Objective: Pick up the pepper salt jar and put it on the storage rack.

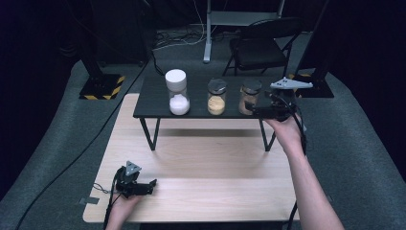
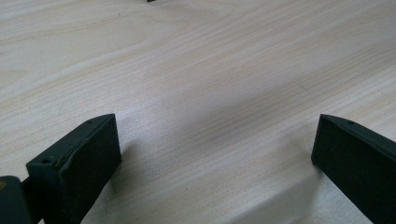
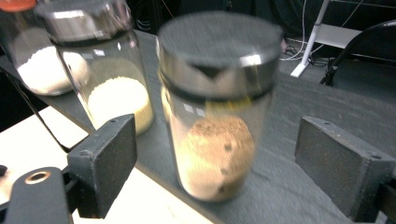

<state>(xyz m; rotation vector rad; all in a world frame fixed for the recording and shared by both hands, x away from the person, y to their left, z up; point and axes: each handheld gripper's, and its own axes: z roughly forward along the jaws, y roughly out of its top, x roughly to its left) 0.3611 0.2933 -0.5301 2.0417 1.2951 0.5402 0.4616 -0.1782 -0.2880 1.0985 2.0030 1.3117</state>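
The right gripper (image 3: 215,163) is standing wide around the brown jar (image 3: 215,121) — lined up to grip it — while the left gripper (image 2: 215,154) is resting open on the table (image 2: 196,70).

in the right gripper view the jar of brown powder (image 3: 217,107) is smeared by motion blur, so the dark specks in its contents cannot be identified. the jar of white grains (image 3: 37,60) is cut off by the left and top edges. in the high view part of the brown jar is hidden behind the right gripper (image 1: 253,106), and whether it is touched cannot be told.
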